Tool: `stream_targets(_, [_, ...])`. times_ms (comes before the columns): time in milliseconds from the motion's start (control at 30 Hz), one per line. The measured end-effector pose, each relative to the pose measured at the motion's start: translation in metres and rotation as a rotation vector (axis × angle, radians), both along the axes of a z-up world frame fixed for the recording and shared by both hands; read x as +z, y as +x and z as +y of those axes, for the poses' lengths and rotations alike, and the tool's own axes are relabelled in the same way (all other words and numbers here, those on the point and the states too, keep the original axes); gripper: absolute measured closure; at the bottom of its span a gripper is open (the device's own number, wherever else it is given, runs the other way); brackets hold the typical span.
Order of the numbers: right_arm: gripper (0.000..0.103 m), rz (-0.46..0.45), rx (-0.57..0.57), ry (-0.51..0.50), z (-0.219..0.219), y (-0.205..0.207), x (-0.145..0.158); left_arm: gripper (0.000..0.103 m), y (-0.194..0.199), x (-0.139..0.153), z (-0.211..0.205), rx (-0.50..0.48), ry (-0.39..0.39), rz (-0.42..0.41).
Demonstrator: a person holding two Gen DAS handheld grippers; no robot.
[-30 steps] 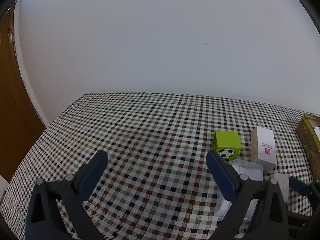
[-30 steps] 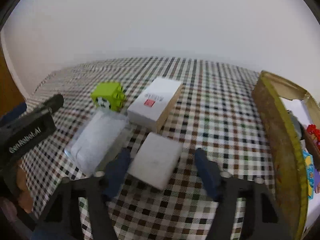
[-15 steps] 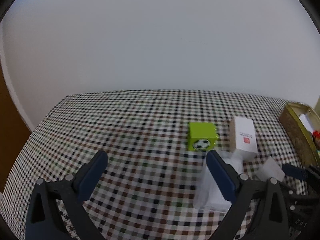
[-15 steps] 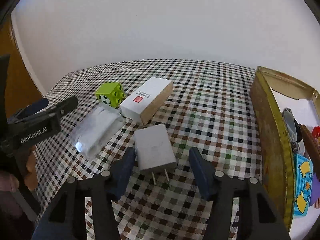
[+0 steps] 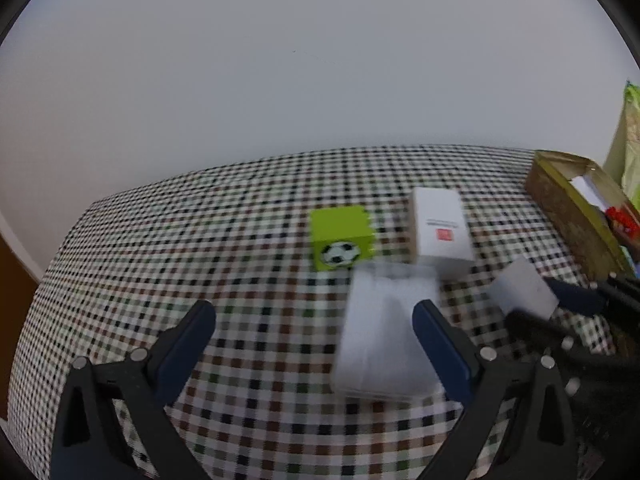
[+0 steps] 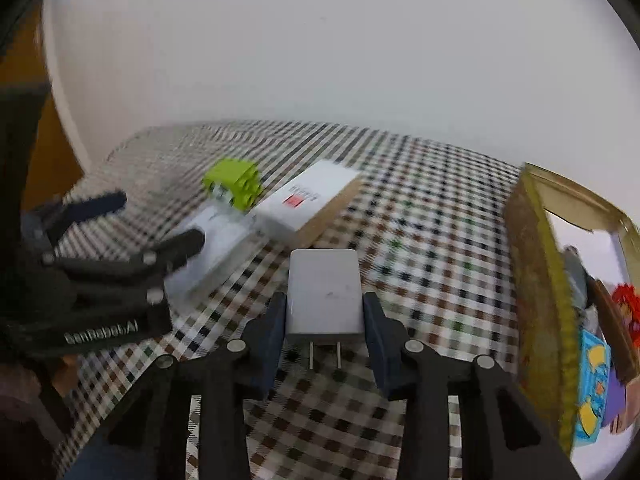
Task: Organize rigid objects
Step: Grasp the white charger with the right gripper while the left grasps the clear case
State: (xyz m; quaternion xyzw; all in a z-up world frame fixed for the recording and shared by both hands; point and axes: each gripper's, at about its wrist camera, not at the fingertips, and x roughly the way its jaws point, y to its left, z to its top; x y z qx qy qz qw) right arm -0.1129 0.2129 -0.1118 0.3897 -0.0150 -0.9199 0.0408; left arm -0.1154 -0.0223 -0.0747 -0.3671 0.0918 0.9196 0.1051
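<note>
Matt grey plastic charger (image 6: 324, 292), metal prongs, between the pads; checked cloth (image 6: 420, 240) beneath; glossy green block (image 5: 340, 236) ahead.

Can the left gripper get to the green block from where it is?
Probably yes. The left hand-held gripper is open, and only bare checked cloth lies between it and the green block. The clear packet sits off to the right side, not across the way.

left gripper (image 5: 314, 322) jaws wide | right gripper (image 6: 324, 316) closing (angled down)
</note>
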Motion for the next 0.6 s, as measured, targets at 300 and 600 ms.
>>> stream_targets(300, [0.062, 0.048, -0.085, -0.14, 0.021, 0.004, 0.011, 0.004, -0.001, -0.012, 0.019, -0.075, -0.024, -0.061])
stream_targets(600, [0.062, 0.068, -0.088, -0.096, 0.018, -0.001, 0.008, 0.048, -0.004, -0.025, 0.012, -0.093, 0.047, -0.144])
